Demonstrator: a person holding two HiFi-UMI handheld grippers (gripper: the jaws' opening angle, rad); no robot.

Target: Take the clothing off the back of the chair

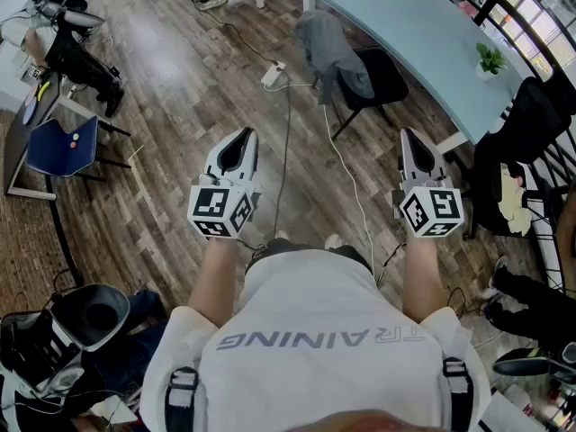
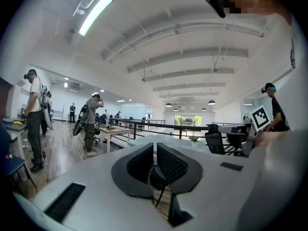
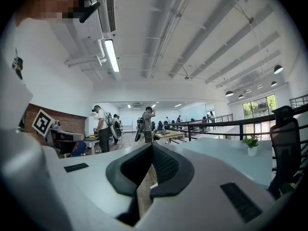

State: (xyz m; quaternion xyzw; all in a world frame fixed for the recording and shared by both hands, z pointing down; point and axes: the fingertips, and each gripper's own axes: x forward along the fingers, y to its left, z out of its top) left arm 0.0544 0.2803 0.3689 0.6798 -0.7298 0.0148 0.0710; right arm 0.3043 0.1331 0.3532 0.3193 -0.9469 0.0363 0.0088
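Observation:
A grey garment [image 1: 327,45] hangs over the back of a black office chair [image 1: 385,77] that stands on the wood floor beside the pale blue table [image 1: 423,25]. My left gripper [image 1: 239,137] is held out level in front of my body, shut and empty, well short of the chair and to its left. My right gripper [image 1: 412,136] is also shut with nothing in it, short of the chair and slightly to its right. In the left gripper view the jaws [image 2: 154,147] meet. In the right gripper view the jaws [image 3: 151,148] are closed too.
A white power strip [image 1: 274,73] and cables lie on the floor ahead. A blue chair [image 1: 61,147] stands at the left, another black chair [image 1: 533,115] at the right. A small plant [image 1: 490,59] sits on the table. Several people stand in the room beyond.

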